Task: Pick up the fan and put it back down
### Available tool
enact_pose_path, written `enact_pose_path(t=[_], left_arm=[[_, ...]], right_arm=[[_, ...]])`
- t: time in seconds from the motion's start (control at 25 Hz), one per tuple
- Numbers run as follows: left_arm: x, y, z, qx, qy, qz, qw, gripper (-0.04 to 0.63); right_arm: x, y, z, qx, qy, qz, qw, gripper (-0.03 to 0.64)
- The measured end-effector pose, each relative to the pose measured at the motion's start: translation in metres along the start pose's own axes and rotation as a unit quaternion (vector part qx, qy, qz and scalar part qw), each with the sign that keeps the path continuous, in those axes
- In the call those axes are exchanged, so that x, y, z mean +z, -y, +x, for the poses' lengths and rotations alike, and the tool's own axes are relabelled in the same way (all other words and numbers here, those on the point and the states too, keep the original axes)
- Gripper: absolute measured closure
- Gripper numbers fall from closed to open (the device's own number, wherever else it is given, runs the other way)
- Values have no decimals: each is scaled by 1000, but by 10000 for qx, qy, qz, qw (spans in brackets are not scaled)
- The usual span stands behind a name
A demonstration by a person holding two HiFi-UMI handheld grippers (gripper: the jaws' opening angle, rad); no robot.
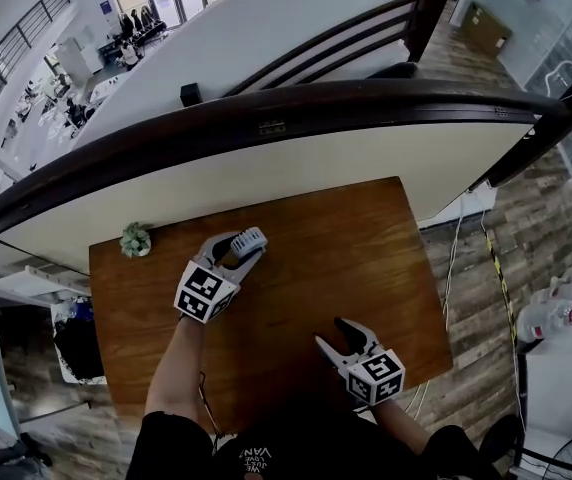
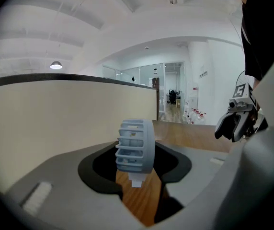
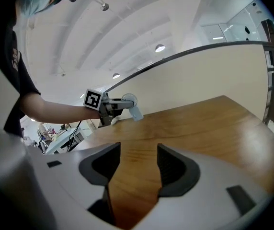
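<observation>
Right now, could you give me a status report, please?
Left tongs shut on the fan, apparently lifted off the table. Right tongs open, empty. Potted plant at far-left corner, out of the way.

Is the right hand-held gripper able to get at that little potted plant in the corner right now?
Probably not directly: the left hand-held gripper, holding the fan, sits between the right hand-held gripper and the potted plant.
</observation>
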State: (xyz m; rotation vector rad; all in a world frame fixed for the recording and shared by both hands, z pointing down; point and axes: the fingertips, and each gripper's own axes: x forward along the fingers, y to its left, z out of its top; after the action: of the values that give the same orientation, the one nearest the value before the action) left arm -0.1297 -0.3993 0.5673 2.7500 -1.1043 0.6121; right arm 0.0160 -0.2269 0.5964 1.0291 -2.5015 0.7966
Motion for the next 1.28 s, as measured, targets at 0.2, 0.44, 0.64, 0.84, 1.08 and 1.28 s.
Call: enact_pose_path(t=[0.2,0.44,0.64,0.84,1.08,1.28], left_arm=[[-7,-28,18,220,-3,-54,9997,402],[-14,-53,45,268,-154,-18,9995,402],[-20,-70,61,353,-193,-244,9989,402],[-34,-73,69,339,-282,-344,9984,402],[-33,-76,72,346,-171,-341,9987,399],[-41,-78,70,506,-295,-411,9974,379]], right_arm=[[-1,19,8,39,-140,-17,9999,408],[-4,34,13,38,-201,87,9998,408],[-4,45,11,-29,-247,148,9996,408],[-8,56,7,-162,-260,240,9992,408],[-6,57,9,-179,-218,275,9992,408],[-3,49,10,-133,-161,254,9995,408]])
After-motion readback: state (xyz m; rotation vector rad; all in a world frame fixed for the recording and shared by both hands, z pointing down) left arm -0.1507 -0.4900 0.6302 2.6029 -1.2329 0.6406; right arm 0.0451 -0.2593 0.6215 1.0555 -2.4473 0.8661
